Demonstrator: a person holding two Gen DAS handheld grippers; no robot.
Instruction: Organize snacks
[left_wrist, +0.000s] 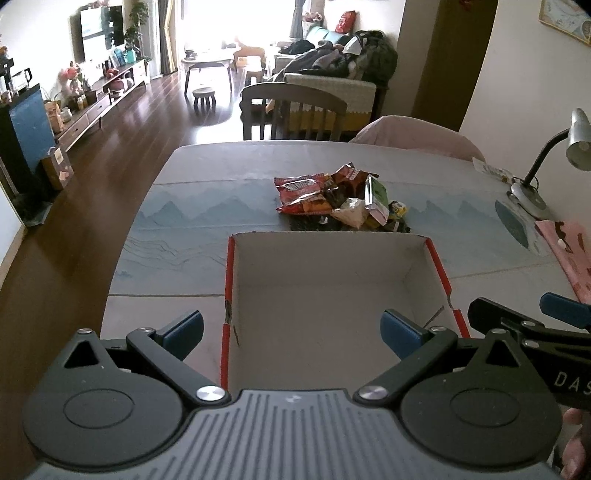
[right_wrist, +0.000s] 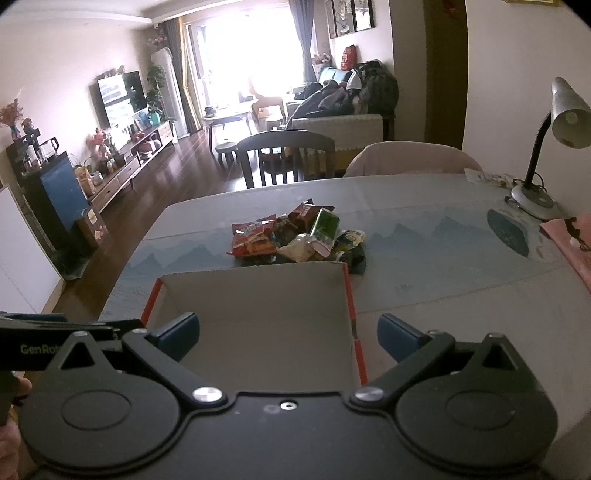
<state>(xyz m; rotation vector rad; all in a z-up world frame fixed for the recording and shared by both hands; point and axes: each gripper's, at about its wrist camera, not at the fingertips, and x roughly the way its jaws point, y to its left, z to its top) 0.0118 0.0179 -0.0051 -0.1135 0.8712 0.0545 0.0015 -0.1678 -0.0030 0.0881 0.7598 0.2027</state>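
A pile of snack packets (left_wrist: 341, 197) in red, green, white and yellow wrappers lies on the table just beyond an empty cardboard box (left_wrist: 328, 291) with red edges. The pile (right_wrist: 295, 236) and the box (right_wrist: 255, 317) also show in the right wrist view. My left gripper (left_wrist: 291, 332) is open and empty, held over the box's near left part. My right gripper (right_wrist: 288, 336) is open and empty over the box's near right wall; it shows at the right edge of the left wrist view (left_wrist: 532, 325).
The table (left_wrist: 184, 221) has a grey-blue mountain-print cloth. A desk lamp (right_wrist: 543, 147) stands at the far right, with a pink cloth (right_wrist: 572, 236) near it. A wooden chair (left_wrist: 291, 110) and a pink-covered chair (left_wrist: 417, 136) stand at the far edge. Wooden floor lies to the left.
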